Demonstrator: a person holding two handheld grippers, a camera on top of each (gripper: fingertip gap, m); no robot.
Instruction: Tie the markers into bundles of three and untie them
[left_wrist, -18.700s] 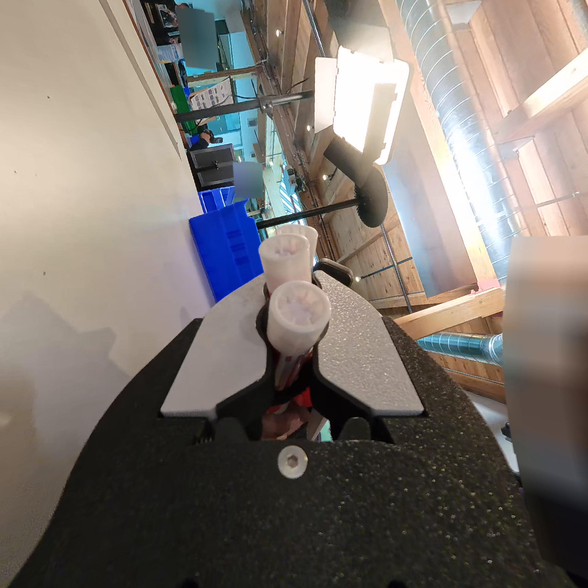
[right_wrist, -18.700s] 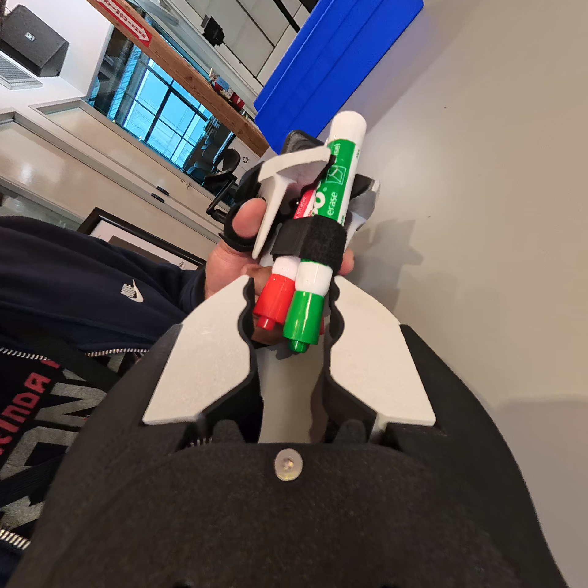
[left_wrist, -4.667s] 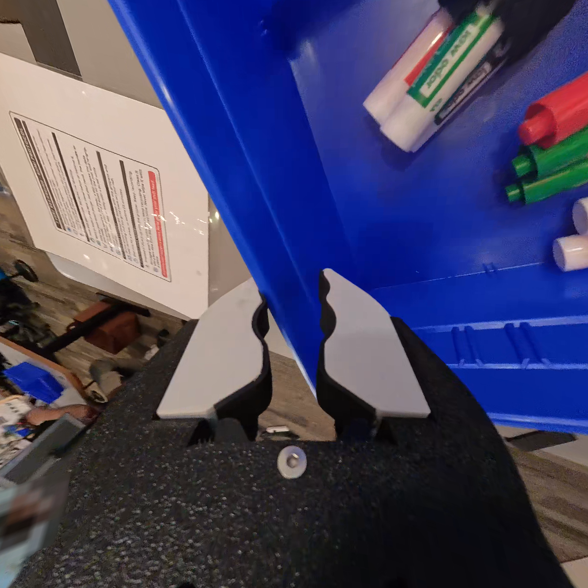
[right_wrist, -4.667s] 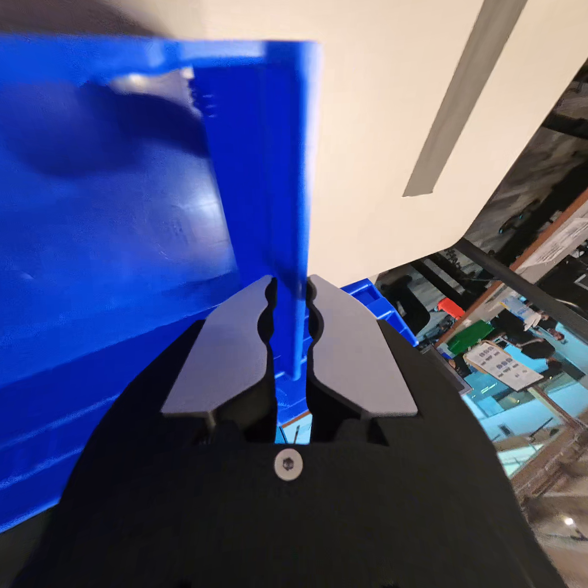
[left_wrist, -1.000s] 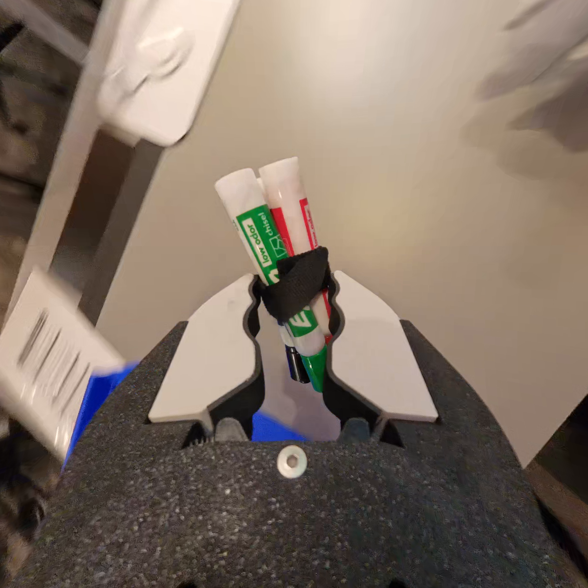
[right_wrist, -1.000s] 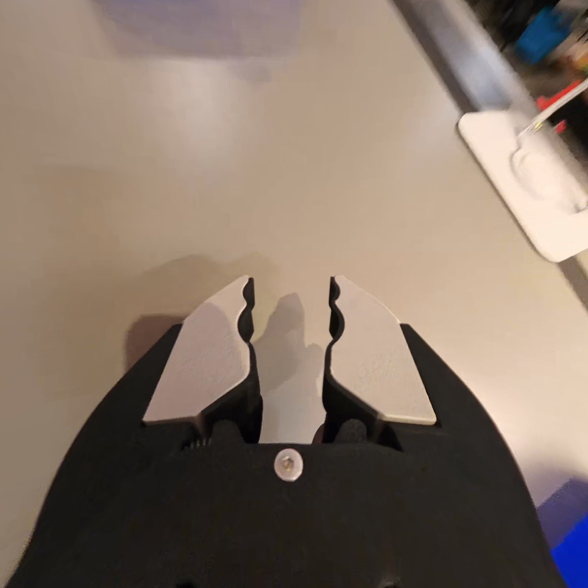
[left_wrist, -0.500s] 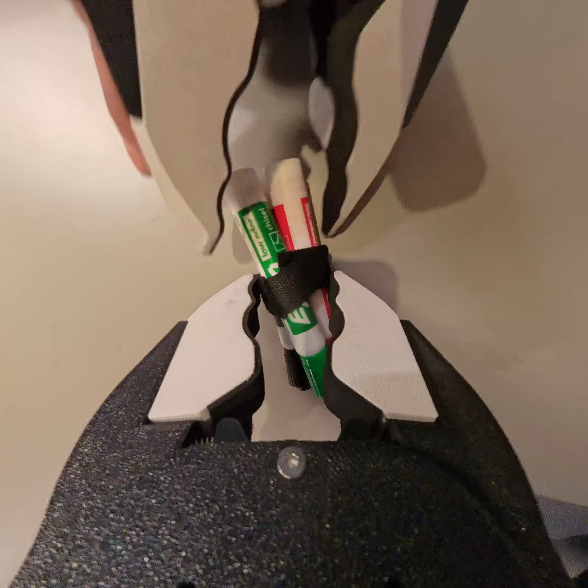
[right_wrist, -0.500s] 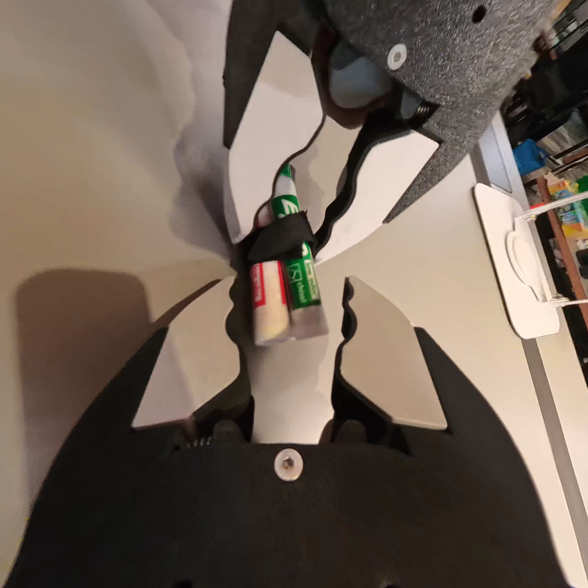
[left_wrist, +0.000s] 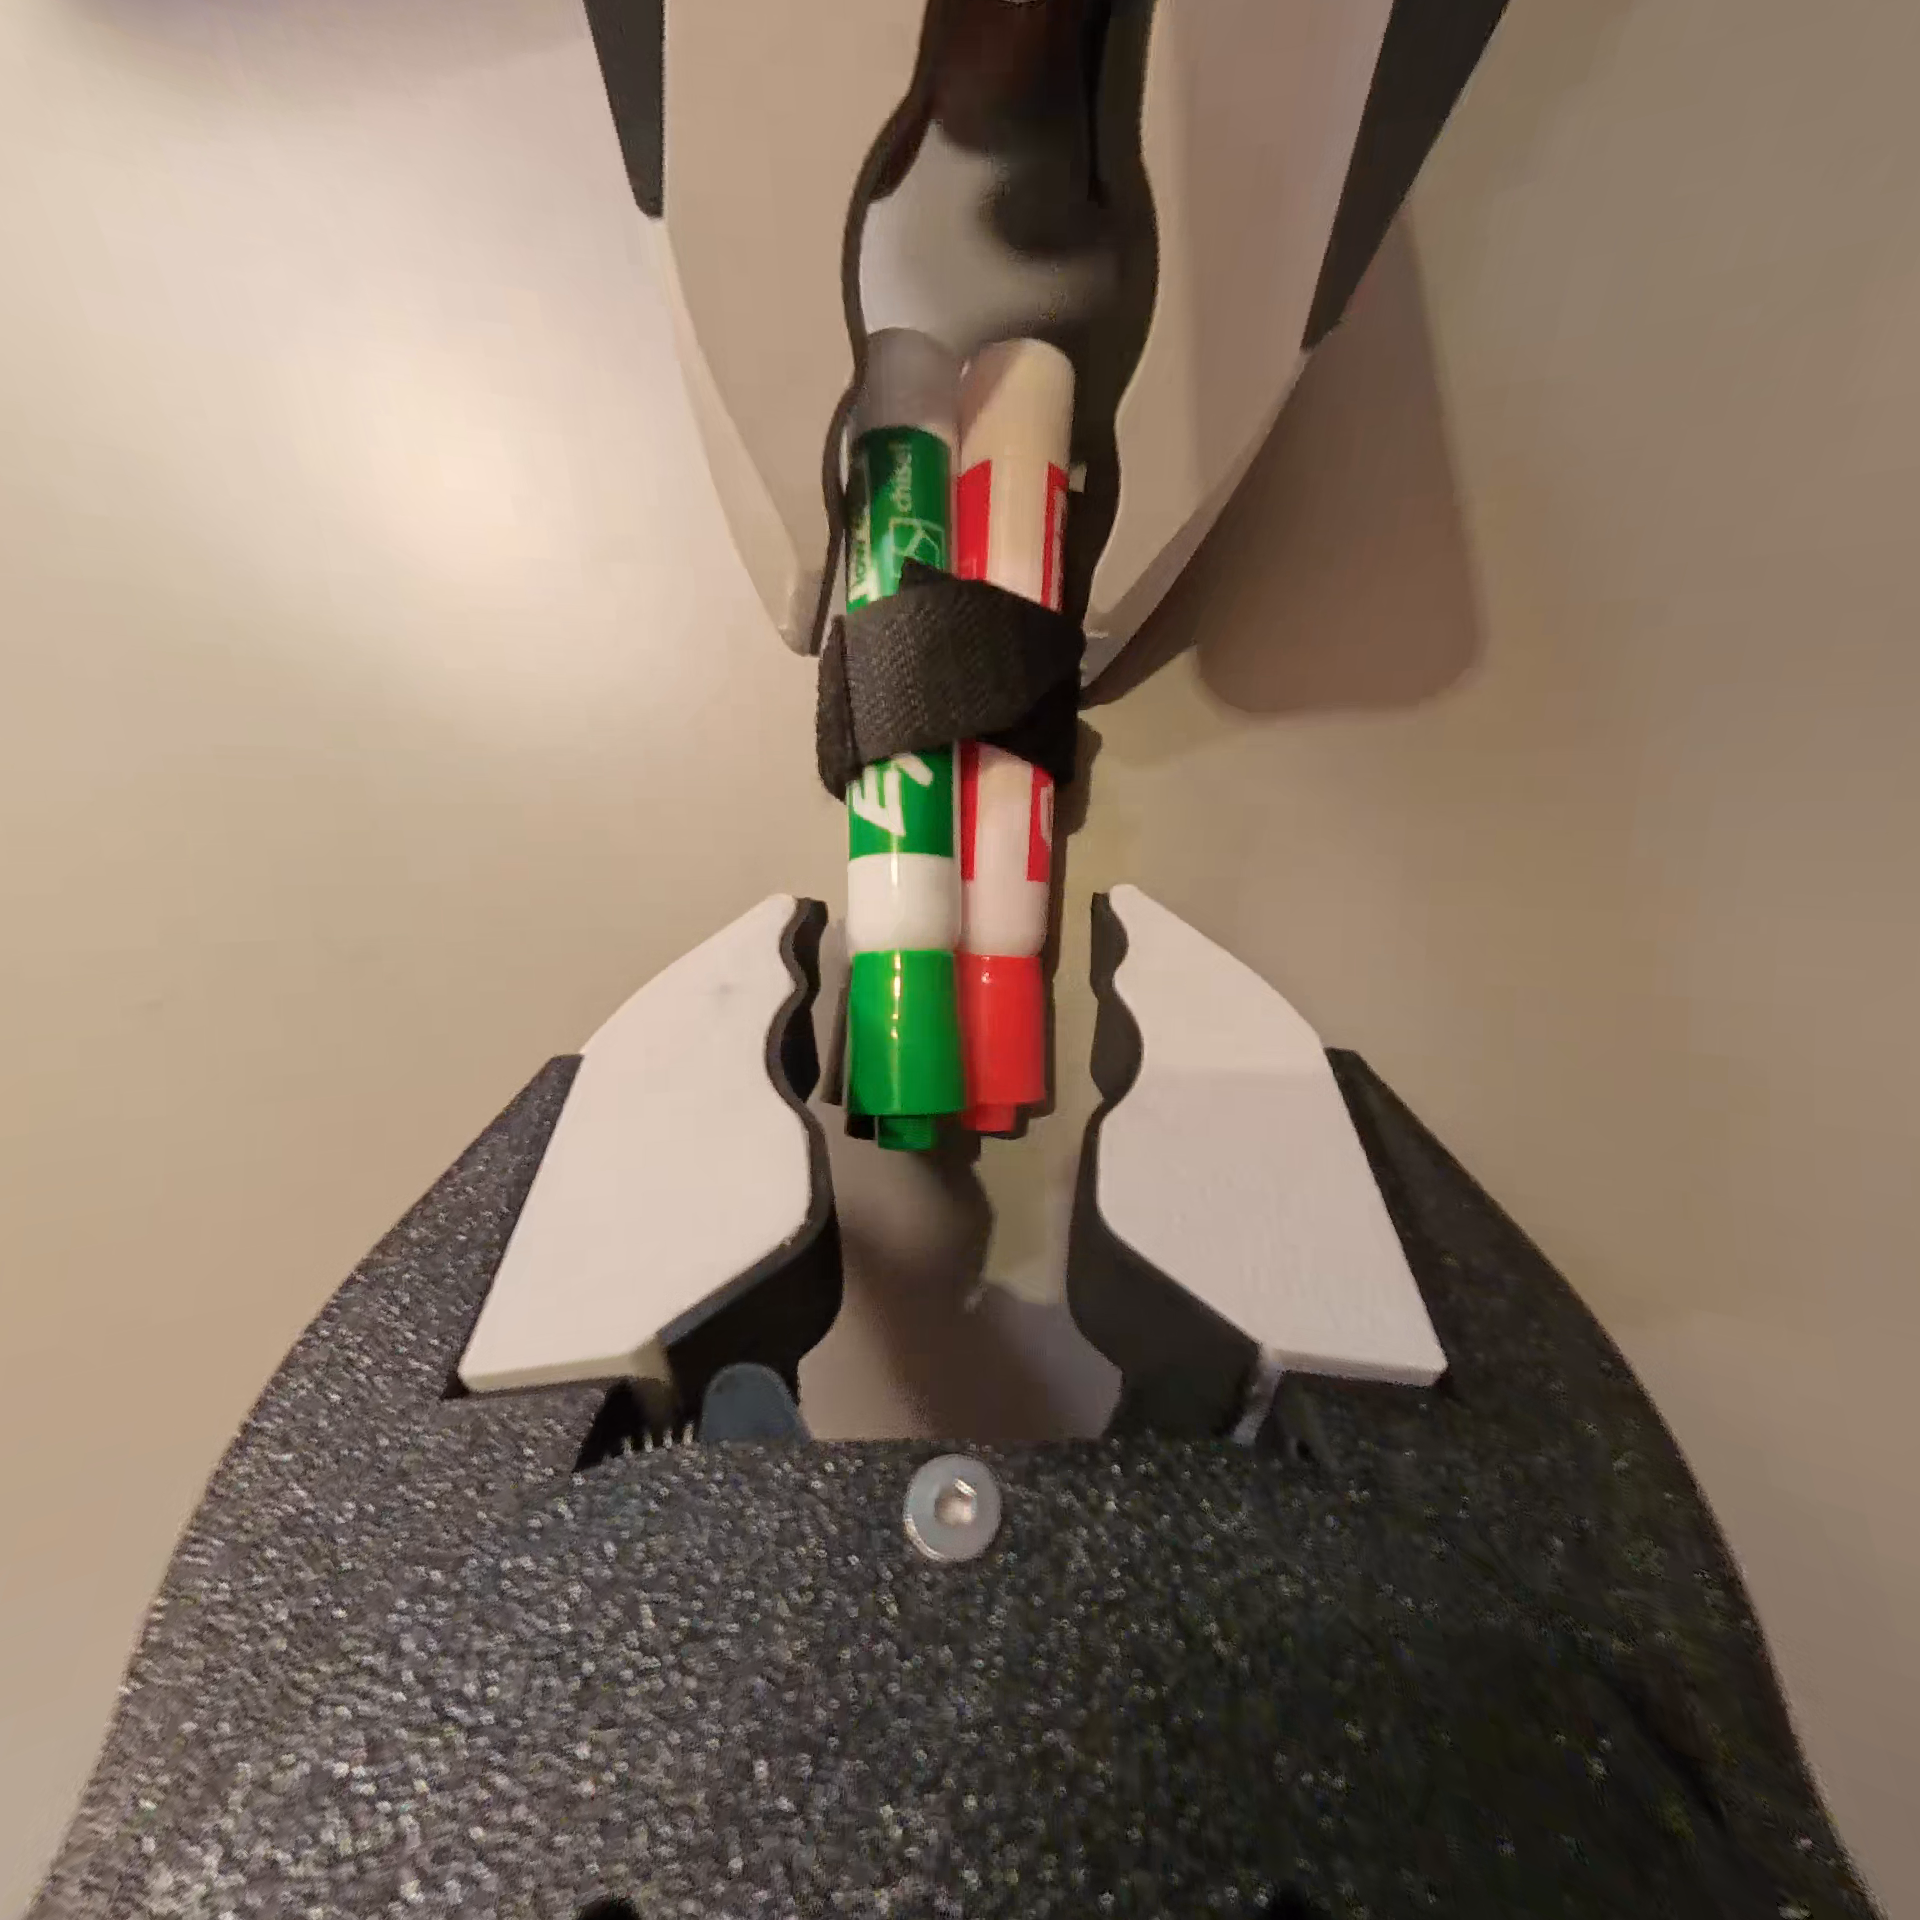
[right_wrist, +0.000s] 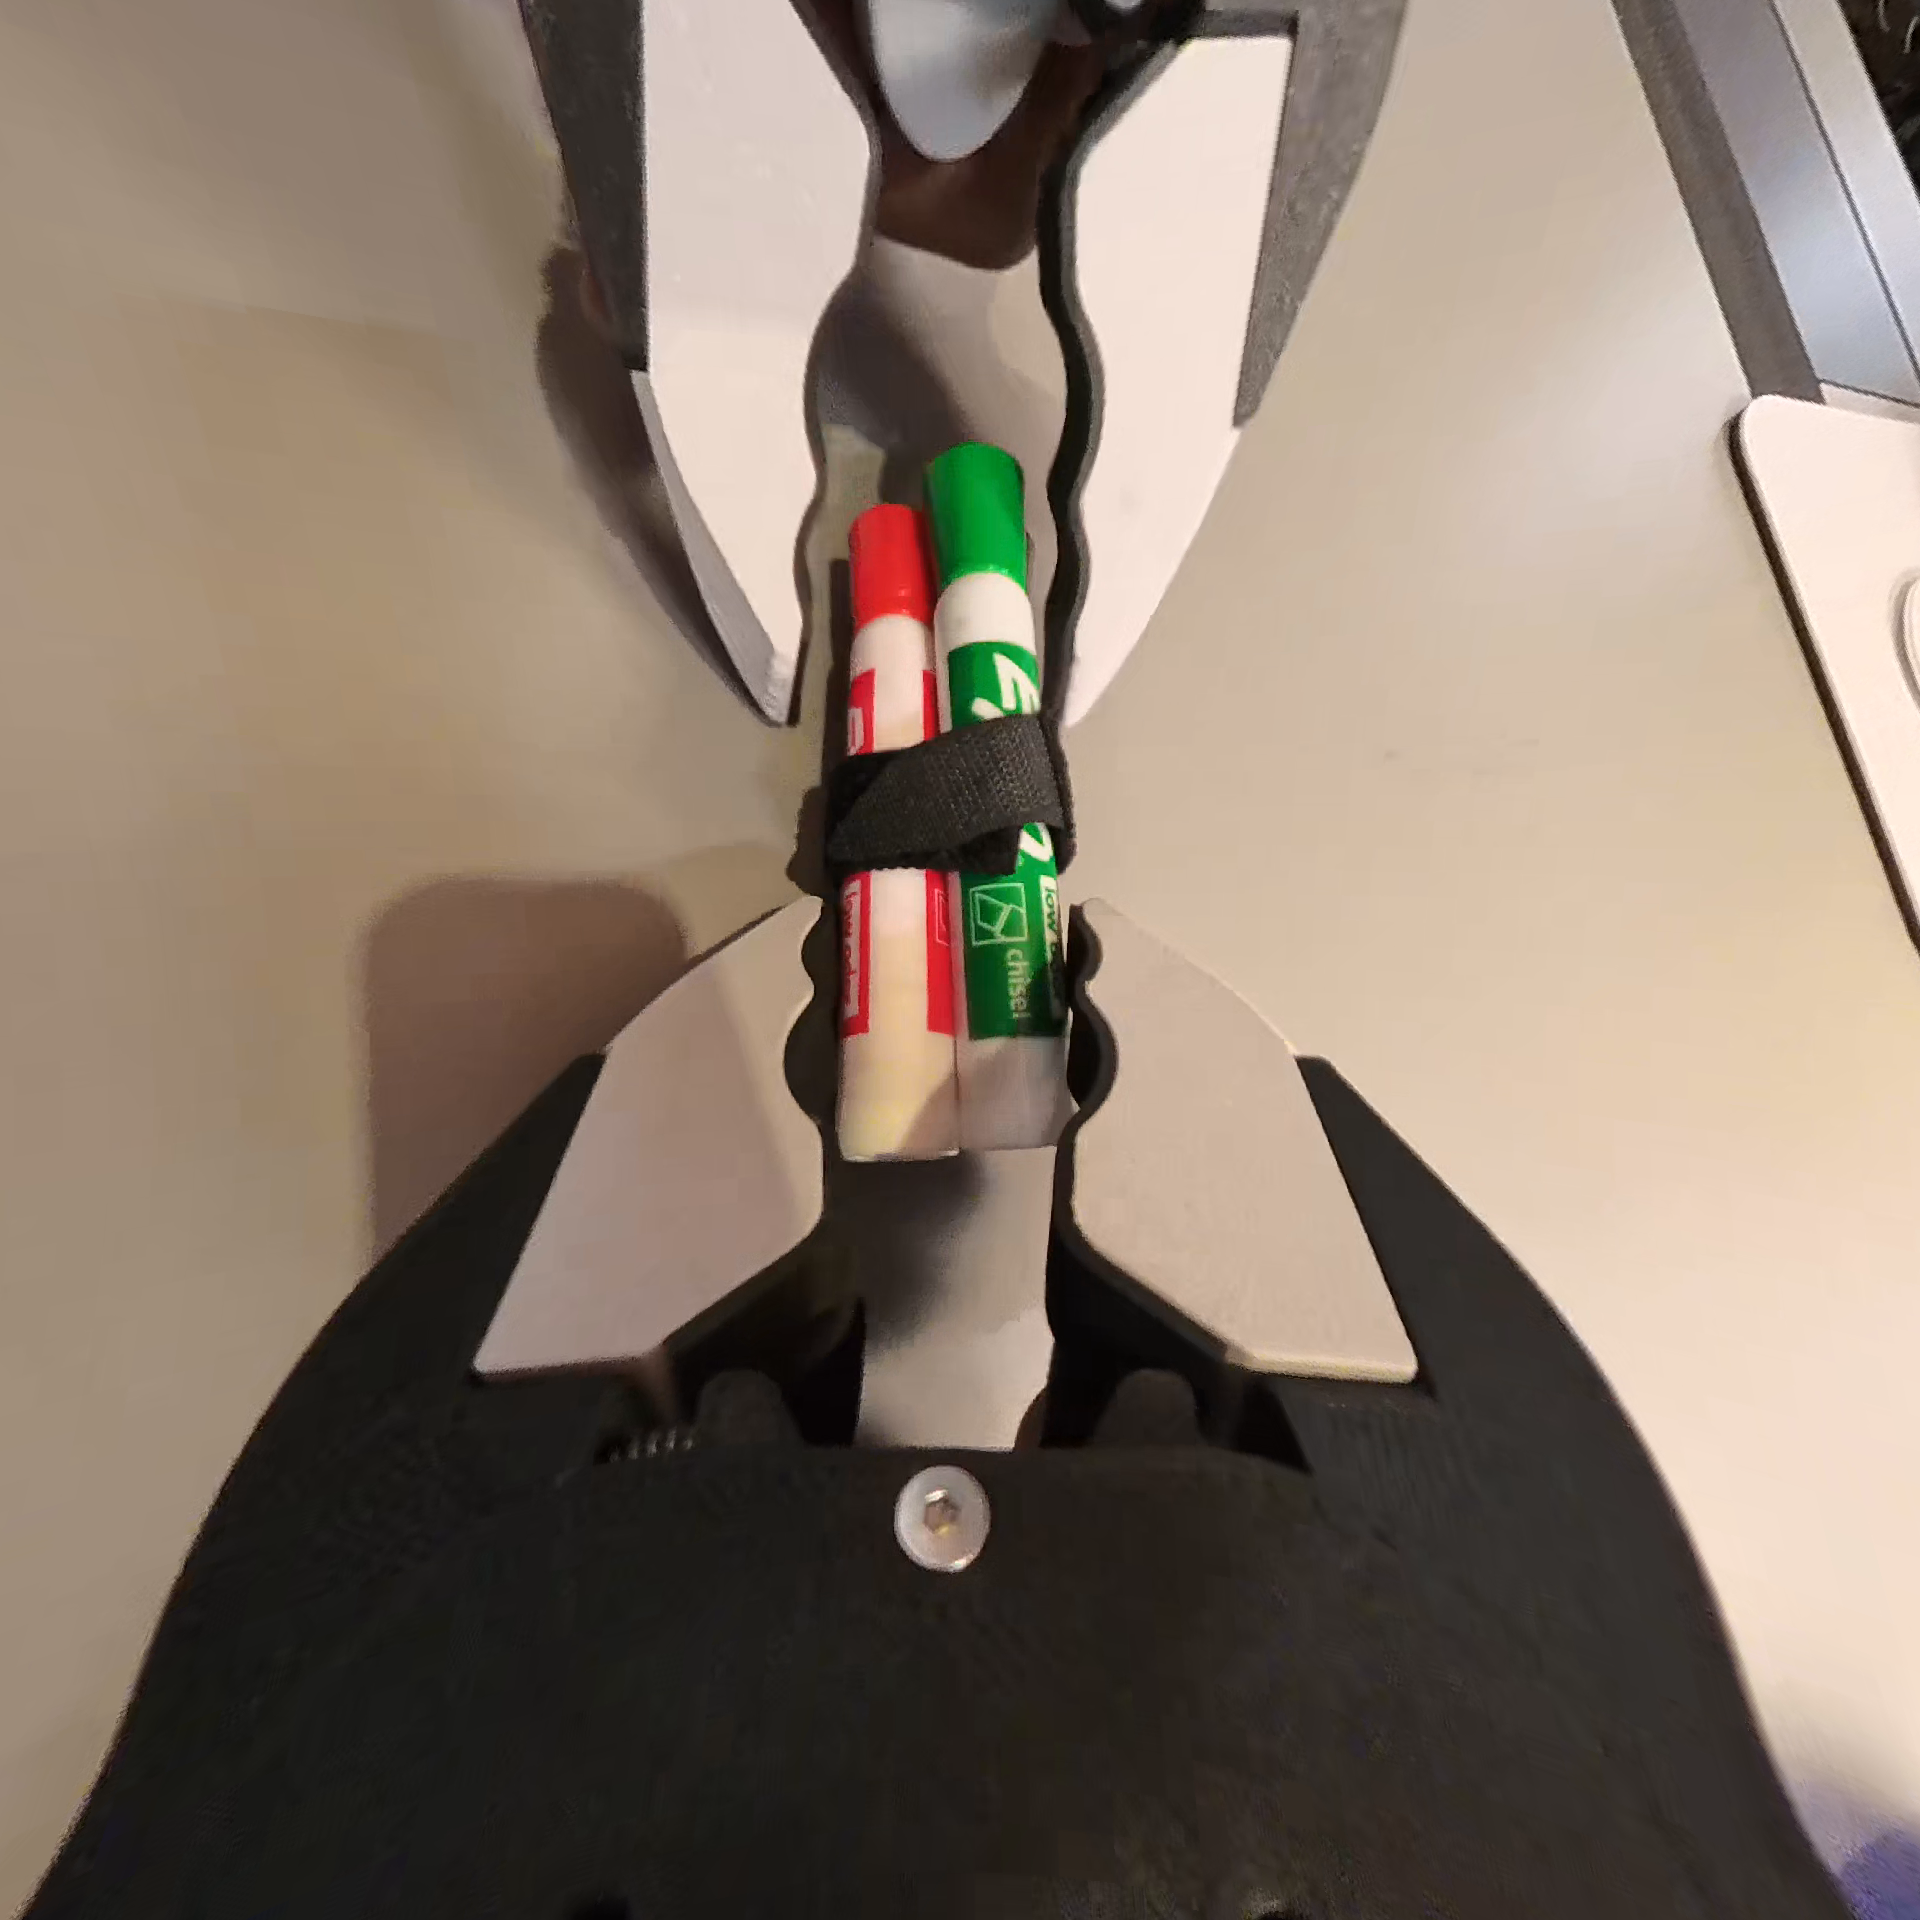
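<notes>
A marker bundle (left_wrist: 951, 831), one green and one red marker on top with a third mostly hidden beneath, is bound by a black strap (left_wrist: 951, 696) and hangs just above the beige table (left_wrist: 312, 623). My left gripper (left_wrist: 953, 899) is open, its fingers on either side of the caps with small gaps. My right gripper (right_wrist: 940, 912) is shut on the white butt ends of the bundle (right_wrist: 951, 935). The two grippers face each other along the markers. The right gripper (left_wrist: 951, 629) shows at the top of the left wrist view, and the left gripper (right_wrist: 928, 707) at the top of the right wrist view.
A flat white base plate (right_wrist: 1849, 623) lies on the table to the right. A grey strip (right_wrist: 1766, 156) runs along the table at the upper right. Some 4 cm of space lies between my two pairs of fingers.
My right gripper has closed on the butt ends of the bundle. My left gripper has opened and drawn back to the cap end.
</notes>
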